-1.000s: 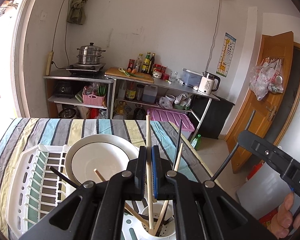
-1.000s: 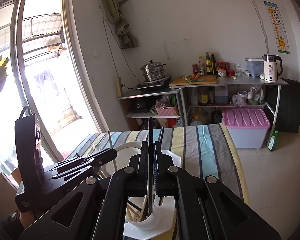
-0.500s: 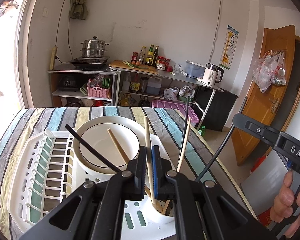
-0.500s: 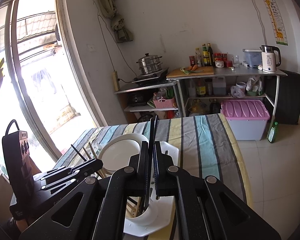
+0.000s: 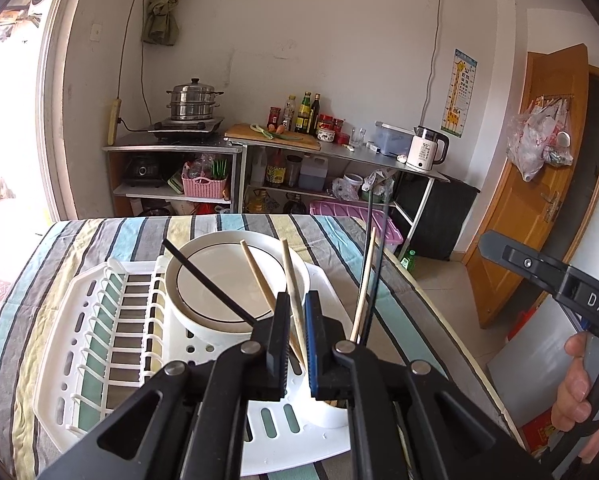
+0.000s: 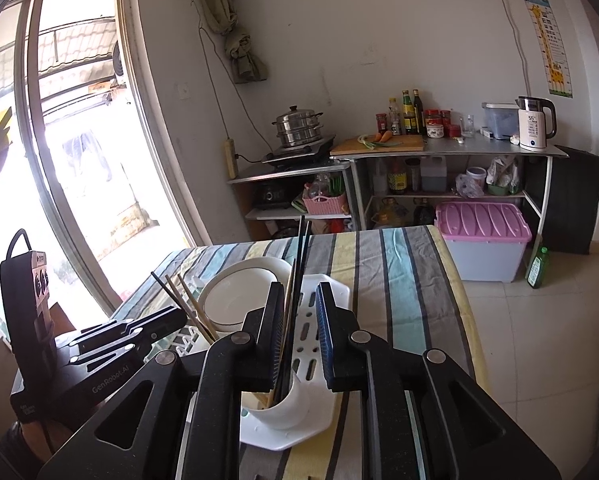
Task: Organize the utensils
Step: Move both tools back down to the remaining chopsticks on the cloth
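A white utensil cup (image 5: 327,416) stands on the corner of a white drying rack (image 5: 99,340), with wooden and black chopsticks leaning in it. My left gripper (image 5: 296,300) is shut on a wooden chopstick (image 5: 289,264) whose lower end reaches down toward the cup. In the right wrist view, my right gripper (image 6: 299,286) sits just above the cup (image 6: 287,408). Its jaws are opening, and two black chopsticks (image 6: 301,248) stand between them, leaning by the left pad with the right pad clear of them. The left gripper (image 6: 179,316) shows at lower left.
A white bowl (image 5: 227,280) sits in the rack behind the cup. The rack rests on a striped tablecloth (image 5: 99,236); the table edge runs along the right. A person's hand (image 5: 579,380) holds the right gripper (image 5: 495,248). Kitchen shelves (image 5: 339,152) and a pink-lidded bin (image 6: 483,224) stand beyond.
The right jaws have parted off the black chopsticks, which now stand loose in the cup. The left gripper has drawn back, showing more of the rack and bowl, its wooden chopstick leaning more.
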`<state>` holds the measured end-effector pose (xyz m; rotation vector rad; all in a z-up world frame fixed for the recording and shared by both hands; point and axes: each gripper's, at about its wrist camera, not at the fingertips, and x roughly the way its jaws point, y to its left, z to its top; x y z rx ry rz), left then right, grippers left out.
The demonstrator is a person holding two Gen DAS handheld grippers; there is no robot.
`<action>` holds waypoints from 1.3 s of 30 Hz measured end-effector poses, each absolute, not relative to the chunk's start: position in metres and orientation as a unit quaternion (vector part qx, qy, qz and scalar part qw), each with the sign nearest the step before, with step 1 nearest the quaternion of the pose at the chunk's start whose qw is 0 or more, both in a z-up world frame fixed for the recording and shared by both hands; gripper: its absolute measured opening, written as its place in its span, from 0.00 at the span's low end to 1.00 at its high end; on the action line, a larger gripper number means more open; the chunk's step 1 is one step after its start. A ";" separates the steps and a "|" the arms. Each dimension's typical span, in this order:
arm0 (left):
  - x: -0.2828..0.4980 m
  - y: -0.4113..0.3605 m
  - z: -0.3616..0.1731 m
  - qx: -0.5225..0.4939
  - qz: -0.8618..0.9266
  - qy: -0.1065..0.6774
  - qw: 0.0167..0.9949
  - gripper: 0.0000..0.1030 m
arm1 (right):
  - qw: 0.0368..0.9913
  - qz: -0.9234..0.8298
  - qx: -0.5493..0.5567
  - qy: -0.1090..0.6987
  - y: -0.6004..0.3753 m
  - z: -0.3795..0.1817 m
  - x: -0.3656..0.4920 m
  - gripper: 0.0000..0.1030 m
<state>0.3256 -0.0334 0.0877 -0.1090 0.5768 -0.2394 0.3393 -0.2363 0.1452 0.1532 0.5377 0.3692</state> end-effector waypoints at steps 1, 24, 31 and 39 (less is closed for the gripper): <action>0.321 -0.033 0.087 -0.053 -0.117 0.283 0.950 0.08 | 0.945 0.182 0.075 0.263 -0.238 0.145 0.335 0.16; 0.164 -0.016 0.013 -0.029 -0.130 0.350 0.927 0.21 | 0.937 0.196 0.048 0.285 -0.244 0.089 0.164 0.17; 0.147 -0.017 -0.016 -0.038 -0.128 0.388 0.912 0.24 | 0.928 0.200 0.035 0.312 -0.236 0.064 0.149 0.17; 0.154 -0.024 -0.025 -0.036 -0.126 0.407 0.904 0.26 | 0.920 0.197 0.035 0.339 -0.234 0.043 0.157 0.18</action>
